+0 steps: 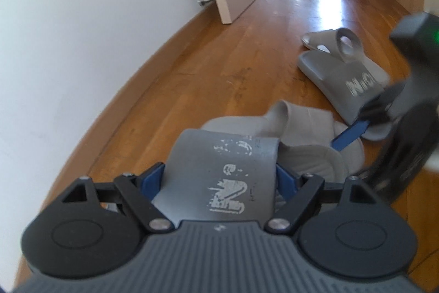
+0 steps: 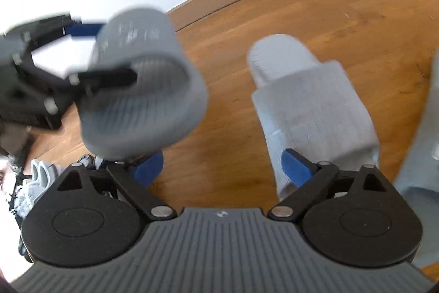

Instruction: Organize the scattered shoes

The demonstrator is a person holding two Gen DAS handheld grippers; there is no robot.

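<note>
Left tool (image 1: 219, 177): clamped across a grey slide's (image 1: 222, 175) strap, lifted clear for carrying.
Right tool (image 2: 222, 166): wide, empty, a pale slipper (image 2: 310, 111) just ahead, likely next.

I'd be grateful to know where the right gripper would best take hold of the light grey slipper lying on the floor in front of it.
Probably across the wide strap of the light grey slipper, coming down from above. It lies sole down on the wooden floor, toe pointing away, and the strap arches above the footbed. The right gripper stands open just behind it, nothing between its fingers.
</note>
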